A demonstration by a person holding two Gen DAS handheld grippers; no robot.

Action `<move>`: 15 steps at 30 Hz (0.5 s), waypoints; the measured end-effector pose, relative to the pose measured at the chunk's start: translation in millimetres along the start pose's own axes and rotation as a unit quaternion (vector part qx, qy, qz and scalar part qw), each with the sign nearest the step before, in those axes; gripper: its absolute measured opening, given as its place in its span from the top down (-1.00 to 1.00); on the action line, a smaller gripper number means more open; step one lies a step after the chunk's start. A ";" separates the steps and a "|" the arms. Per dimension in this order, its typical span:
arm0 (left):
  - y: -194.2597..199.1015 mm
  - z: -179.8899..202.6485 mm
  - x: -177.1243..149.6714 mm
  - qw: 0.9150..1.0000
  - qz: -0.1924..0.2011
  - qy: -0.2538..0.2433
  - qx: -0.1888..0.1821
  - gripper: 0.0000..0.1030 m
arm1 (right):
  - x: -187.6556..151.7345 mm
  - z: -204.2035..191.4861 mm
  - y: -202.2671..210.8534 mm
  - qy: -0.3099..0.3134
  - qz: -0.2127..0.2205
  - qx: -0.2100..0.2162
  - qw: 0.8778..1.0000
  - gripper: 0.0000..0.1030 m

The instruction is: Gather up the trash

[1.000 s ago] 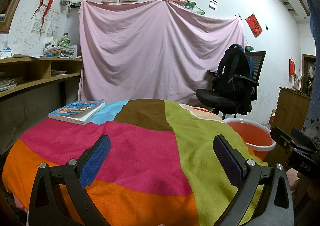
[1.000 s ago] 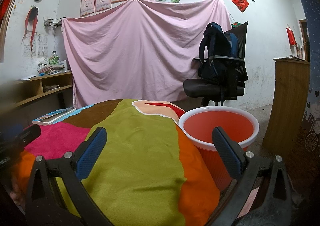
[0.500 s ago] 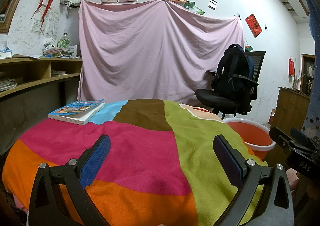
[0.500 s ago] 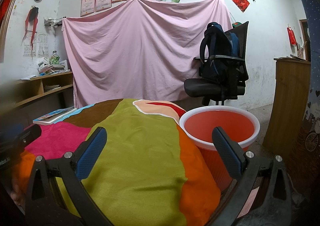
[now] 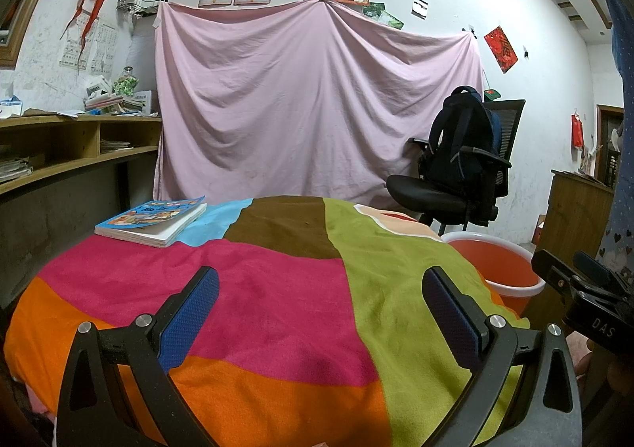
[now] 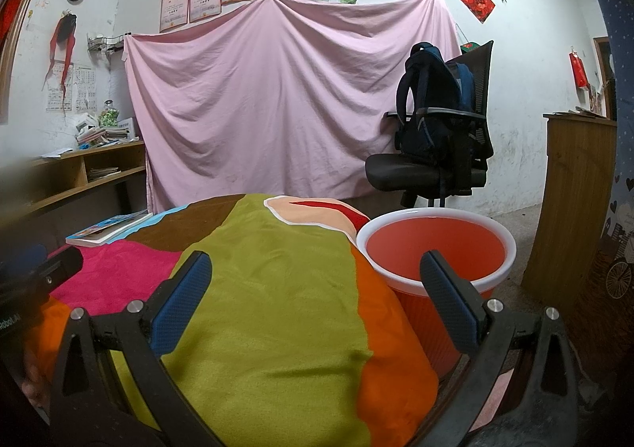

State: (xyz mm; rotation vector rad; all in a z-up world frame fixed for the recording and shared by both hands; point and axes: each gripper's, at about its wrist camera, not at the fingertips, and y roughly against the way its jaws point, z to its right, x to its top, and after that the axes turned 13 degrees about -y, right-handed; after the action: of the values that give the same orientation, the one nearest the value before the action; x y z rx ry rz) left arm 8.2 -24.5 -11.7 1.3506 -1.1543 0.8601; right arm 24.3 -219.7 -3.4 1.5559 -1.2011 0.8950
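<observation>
An orange bucket with a white rim (image 6: 436, 245) stands on the floor at the right side of a table covered by a multicolour patchwork cloth (image 5: 277, 288); it also shows in the left wrist view (image 5: 495, 268). My left gripper (image 5: 319, 308) is open and empty, low over the near part of the cloth. My right gripper (image 6: 315, 292) is open and empty, over the cloth's right edge with its right finger in front of the bucket. No loose trash shows on the cloth.
A book (image 5: 152, 219) lies at the far left of the cloth. A black office chair with a dark backpack (image 6: 436, 138) stands behind the bucket. Wooden shelves (image 5: 59, 153) run along the left wall, a wooden cabinet (image 6: 574, 209) stands at the right.
</observation>
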 end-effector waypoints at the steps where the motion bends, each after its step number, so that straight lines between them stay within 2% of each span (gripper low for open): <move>1: 0.0 0.0 0.0 1.000 0.000 0.000 0.000 -0.95 | -0.2 -0.3 -0.1 0.000 0.000 0.000 1.000 -1.00; 15: -0.1 0.2 -0.6 1.000 0.000 -0.001 0.000 -0.95 | -1.9 -3.1 -0.8 0.000 -0.002 0.000 1.000 -1.00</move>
State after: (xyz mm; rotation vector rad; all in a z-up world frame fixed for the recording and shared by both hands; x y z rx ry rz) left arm 8.1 -24.7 -12.3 1.3507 -1.1555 0.8591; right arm 24.5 -216.2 -4.4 1.5581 -1.1982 0.8932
